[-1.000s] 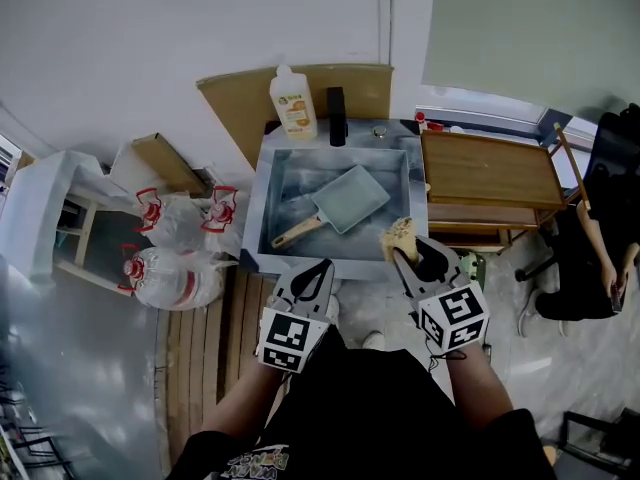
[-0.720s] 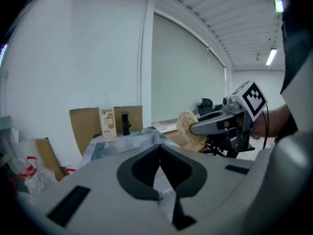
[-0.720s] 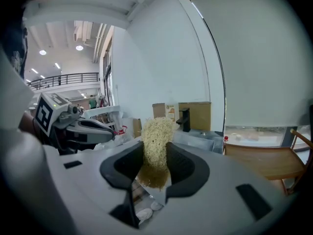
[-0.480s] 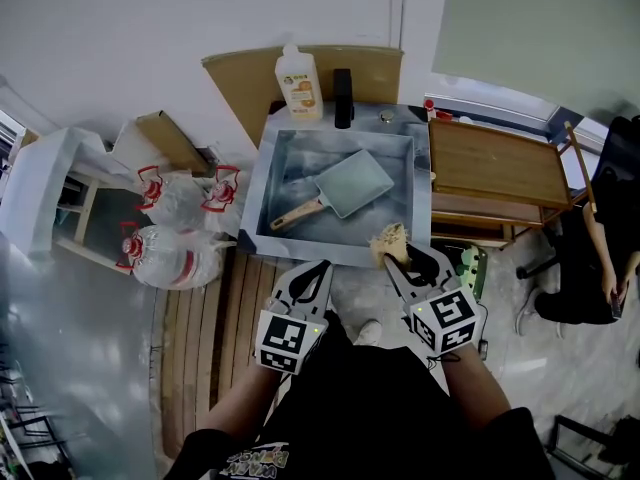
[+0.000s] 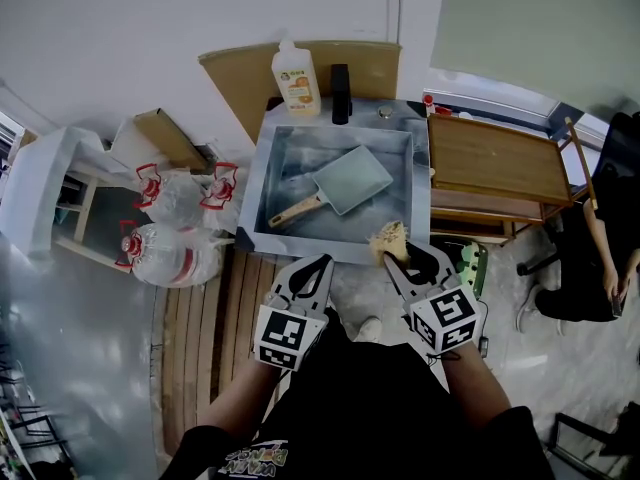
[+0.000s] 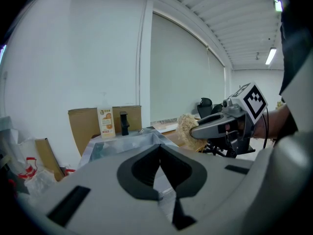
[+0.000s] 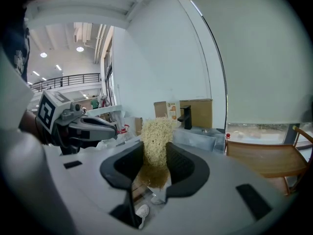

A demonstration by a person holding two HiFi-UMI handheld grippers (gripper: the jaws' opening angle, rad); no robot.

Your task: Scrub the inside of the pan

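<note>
Now scrubber (image 5: pixel 388 236) is gripped by right tongs (image 5: pixel 397 256). Left tongs (image 5: pixel 318 264) are clenched empty, both pointed slightly down at sink (image 5: pixel 254 196).

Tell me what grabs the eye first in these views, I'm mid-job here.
The pale square pan with a wooden handle lies in the steel sink, straight ahead of both grippers. The right gripper is clamped on a straw-coloured fibrous scrubber at the sink's near rim, apart from the pan. The left gripper beside it is shut and empty.
</note>
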